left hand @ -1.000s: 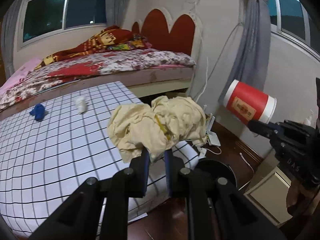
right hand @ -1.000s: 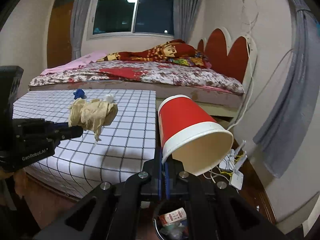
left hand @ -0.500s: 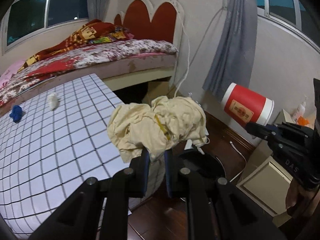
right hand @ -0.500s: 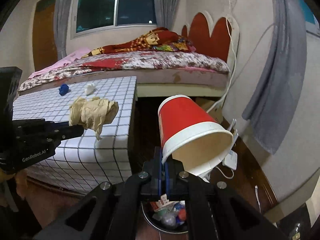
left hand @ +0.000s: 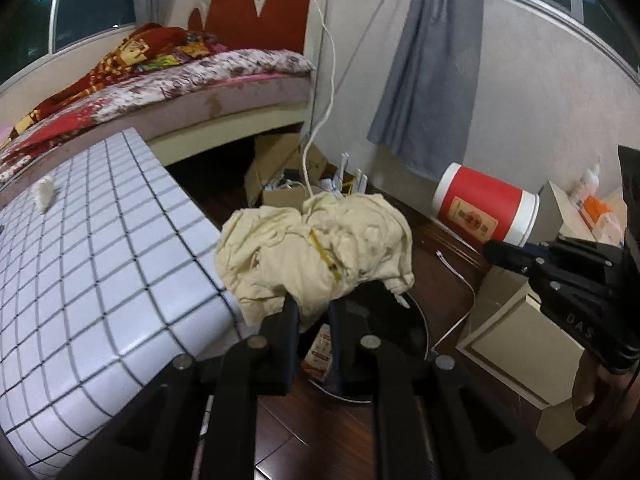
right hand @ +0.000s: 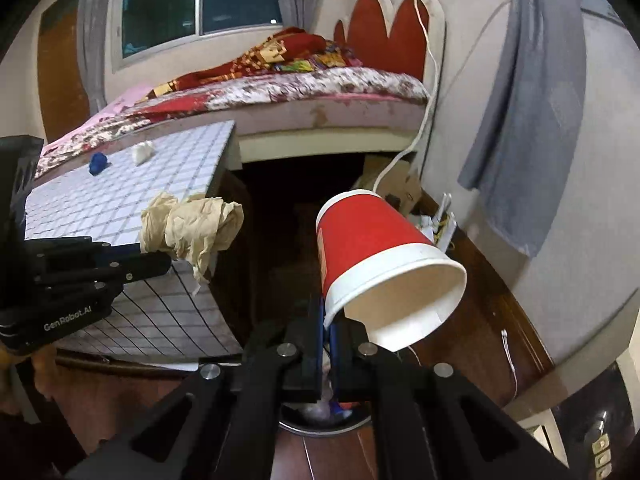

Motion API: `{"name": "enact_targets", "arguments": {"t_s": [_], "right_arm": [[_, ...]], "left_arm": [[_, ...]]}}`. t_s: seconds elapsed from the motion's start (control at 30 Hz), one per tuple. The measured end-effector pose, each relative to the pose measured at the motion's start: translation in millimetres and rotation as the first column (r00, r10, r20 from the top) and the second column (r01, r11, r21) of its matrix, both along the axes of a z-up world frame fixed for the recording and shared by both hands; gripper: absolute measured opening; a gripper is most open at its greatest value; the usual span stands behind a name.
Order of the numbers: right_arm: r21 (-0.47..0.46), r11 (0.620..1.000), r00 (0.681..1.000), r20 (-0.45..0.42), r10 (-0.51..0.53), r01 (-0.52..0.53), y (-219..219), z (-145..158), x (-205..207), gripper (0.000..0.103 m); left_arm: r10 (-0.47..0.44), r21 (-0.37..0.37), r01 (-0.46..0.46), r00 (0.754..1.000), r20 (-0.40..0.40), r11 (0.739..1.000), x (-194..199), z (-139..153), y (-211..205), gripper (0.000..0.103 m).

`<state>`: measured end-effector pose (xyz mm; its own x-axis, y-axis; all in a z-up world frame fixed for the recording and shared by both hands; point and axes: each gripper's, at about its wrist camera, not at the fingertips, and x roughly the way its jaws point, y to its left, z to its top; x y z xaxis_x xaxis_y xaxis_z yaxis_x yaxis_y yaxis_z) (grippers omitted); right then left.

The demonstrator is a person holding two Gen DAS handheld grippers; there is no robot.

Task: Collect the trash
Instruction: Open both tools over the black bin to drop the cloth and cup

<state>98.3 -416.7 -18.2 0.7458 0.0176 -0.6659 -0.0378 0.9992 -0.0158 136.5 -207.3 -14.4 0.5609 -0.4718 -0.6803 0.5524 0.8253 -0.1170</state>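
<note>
My left gripper [left hand: 313, 304] is shut on a crumpled cream paper wad [left hand: 316, 246], held above a round dark trash bin [left hand: 404, 332] on the wooden floor. The right gripper [right hand: 328, 320] pinches the rim of a red paper cup [right hand: 372, 256], tilted with its white mouth down and to the right. Below it the bin [right hand: 320, 420] shows litter inside. In the left wrist view the cup [left hand: 484, 210] and right gripper [left hand: 496, 249] hang to the right of the wad. In the right wrist view the wad [right hand: 192, 226] and left gripper [right hand: 164, 262] are at the left.
A grid-patterned table [left hand: 100, 248] lies left of the bin, with a white scrap [right hand: 142, 152] and a blue scrap [right hand: 98, 163] on it. Behind are a bed [left hand: 168, 80], a cardboard box with cables [left hand: 280, 176], a grey curtain [left hand: 424, 80] and a beige cabinet [left hand: 520, 344].
Both grippers have moved down and to the right, off the table and over the bin, each holding its item. The bin has come into view beneath them.
</note>
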Motion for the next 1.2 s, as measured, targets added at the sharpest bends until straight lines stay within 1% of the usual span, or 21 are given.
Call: {"name": "enact_targets", "arguments": {"t_s": [0.2, 0.43, 0.5, 0.57, 0.7, 0.8, 0.9, 0.93, 0.97, 1.0, 1.03, 1.07, 1.1, 1.13, 1.2], "right_arm": [[0.012, 1.000, 0.998, -0.060, 0.018, -0.017, -12.2, -24.1, 1.9, 0.003], [0.001, 0.998, 0.985, -0.158, 0.063, -0.063, -11.8, -62.4, 9.6, 0.003], [-0.005, 0.997, 0.978, -0.191, 0.080, -0.082, -9.5, -73.5, 13.7, 0.003], [-0.009, 0.995, 0.972, -0.216, 0.093, -0.098, -7.2, -82.9, 17.0, 0.003], [0.021, 0.995, 0.955, -0.281, 0.095, -0.093, -13.0, -113.1, 26.6, 0.003], [-0.001, 0.992, 0.939, -0.322, 0.118, -0.125, -8.9, -125.7, 35.4, 0.003], [0.000, 0.989, 0.925, -0.353, 0.140, -0.150, -7.0, -136.4, 40.5, 0.003], [0.011, 0.987, 0.917, -0.370, 0.151, -0.158, -7.5, -141.7, 42.8, 0.003], [0.021, 0.986, 0.906, -0.392, 0.160, -0.165, -8.3, -147.7, 45.9, 0.004], [0.002, 0.988, 0.898, -0.416, 0.143, -0.156, -10.1, -154.5, 48.7, 0.012], [-0.017, 0.990, 0.892, -0.436, 0.116, -0.137, -14.0, -159.7, 50.6, 0.047], [-0.023, 0.992, 0.885, -0.455, 0.098, -0.122, -17.6, -164.0, 51.8, 0.067], [-0.034, 0.995, 0.878, -0.473, 0.071, -0.099, -23.9, -167.7, 52.1, 0.088], [-0.047, 0.996, 0.878, -0.477, 0.046, -0.078, -29.9, -169.2, 51.4, 0.089], [-0.061, 0.997, 0.870, -0.494, 0.006, -0.041, -38.1, -170.6, 52.1, 0.089]], "left_arm": [[-0.016, 0.029, 0.017, 0.999, -0.051, 0.999, 1.8, -22.2, -18.5, 0.015], [-0.066, 0.074, 0.075, 0.991, -0.120, 0.994, 1.4, -55.9, -37.7, 0.015], [-0.075, 0.093, 0.087, 0.989, -0.126, 0.992, 3.7, -63.1, -41.5, 0.015], [-0.088, 0.101, 0.104, 0.985, -0.151, 0.989, 5.3, -72.5, -46.0, 0.015], [-0.110, 0.113, 0.131, 0.978, -0.175, 0.985, 8.9, -85.3, -53.3, 0.016], [-0.121, 0.113, 0.145, 0.972, -0.200, 0.983, 13.4, -94.6, -54.4, 0.016], [-0.124, 0.115, 0.153, 0.967, -0.223, 0.982, 20.5, -104.9, -58.8, 0.016], [-0.130, 0.103, 0.157, 0.963, -0.235, 0.982, 22.9, -108.6, -58.7, 0.019], [-0.130, 0.092, 0.156, 0.961, -0.243, 0.983, 25.1, -112.6, -59.4, 0.027], [-0.116, 0.092, 0.144, 0.960, -0.254, 0.985, 27.2, -117.6, -59.8, 0.039], [-0.096, 0.106, 0.129, 0.958, -0.271, 0.986, 28.5, -123.6, -59.0, 0.077], [-0.074, 0.110, 0.107, 0.960, -0.270, 0.988, 27.8, -127.7, -55.3, 0.091], [-0.064, 0.119, 0.099, 0.961, -0.269, 0.988, 27.6, -130.0, -52.7, 0.091], [-0.055, 0.137, 0.095, 0.961, -0.271, 0.986, 26.3, -132.2, -50.6, 0.091], [-0.018, 0.173, 0.064, 0.967, -0.252, 0.983, 23.5, -135.0, -43.7, 0.099]]}}
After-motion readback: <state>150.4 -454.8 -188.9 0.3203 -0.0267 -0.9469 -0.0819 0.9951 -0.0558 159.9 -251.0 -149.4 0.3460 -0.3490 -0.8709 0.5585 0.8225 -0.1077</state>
